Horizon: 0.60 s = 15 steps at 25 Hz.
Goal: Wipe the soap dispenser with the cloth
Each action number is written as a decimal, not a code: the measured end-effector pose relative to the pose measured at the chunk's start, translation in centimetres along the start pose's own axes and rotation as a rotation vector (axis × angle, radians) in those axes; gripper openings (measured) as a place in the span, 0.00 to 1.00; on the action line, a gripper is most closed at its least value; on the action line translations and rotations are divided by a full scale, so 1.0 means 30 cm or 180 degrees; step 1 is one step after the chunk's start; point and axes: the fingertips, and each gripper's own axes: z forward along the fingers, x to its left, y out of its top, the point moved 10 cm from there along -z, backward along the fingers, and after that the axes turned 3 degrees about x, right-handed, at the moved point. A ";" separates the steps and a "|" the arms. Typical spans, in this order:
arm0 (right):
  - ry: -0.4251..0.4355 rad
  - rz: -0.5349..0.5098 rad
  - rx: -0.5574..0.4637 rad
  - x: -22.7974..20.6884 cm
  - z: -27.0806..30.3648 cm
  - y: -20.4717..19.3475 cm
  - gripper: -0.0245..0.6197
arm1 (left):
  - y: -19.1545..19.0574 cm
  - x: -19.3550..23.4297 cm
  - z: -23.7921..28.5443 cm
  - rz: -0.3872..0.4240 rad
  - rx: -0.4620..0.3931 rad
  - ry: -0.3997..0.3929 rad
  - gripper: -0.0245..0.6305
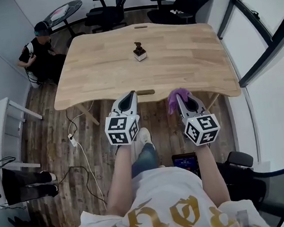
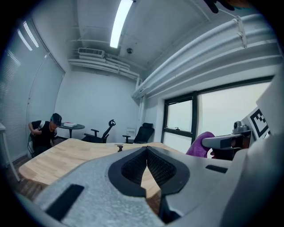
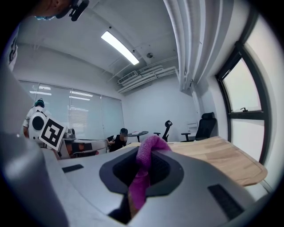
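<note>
Approach stage, wiping not yet begun: the person stands at the near edge of the light wooden table (image 1: 187, 59) with both tongs held out short of it. The right gripper (image 1: 179, 96) is clamped on a bright purple cloth (image 1: 176, 100), which bunches up between its pads and stands proud of the tips in the right gripper view. The left gripper (image 1: 131, 95) is closed with nothing between its jaws, the pads meeting at the tip.

The small soap dispenser, a dark pump on a pale squat base (image 1: 139, 51), stands upright and alone near the middle of the table, at 12 o'clock from the tongs and well apart from both.

By the look of it, the next move calls for carrying the cloth forward over the table edge to the dispenser. The left tongs would likely have to open to steady so light a bottle, which might otherwise tip or slide under the wipe.

Only bare tabletop lies between tongs and dispenser. Black office chairs (image 1: 107, 10) line the far side at 11 and 1 o'clock, and a person in dark clothes and a cap (image 1: 40, 50) sits on the floor by the wall at 10 o'clock. A white cable (image 1: 79, 148) trails over the plank floor at 8 o'clock, and a large window (image 1: 259, 21) runs along at 2 o'clock.
</note>
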 end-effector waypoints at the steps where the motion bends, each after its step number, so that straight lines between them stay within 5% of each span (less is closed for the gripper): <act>1: 0.0000 -0.0012 0.0014 -0.017 0.028 0.002 0.08 | -0.001 0.010 0.037 -0.0012 0.0004 -0.0015 0.05; 15: 0.0019 0.0197 0.0130 -0.296 0.756 0.102 0.08 | 0.150 0.440 0.781 -0.0025 0.0137 -0.0290 0.05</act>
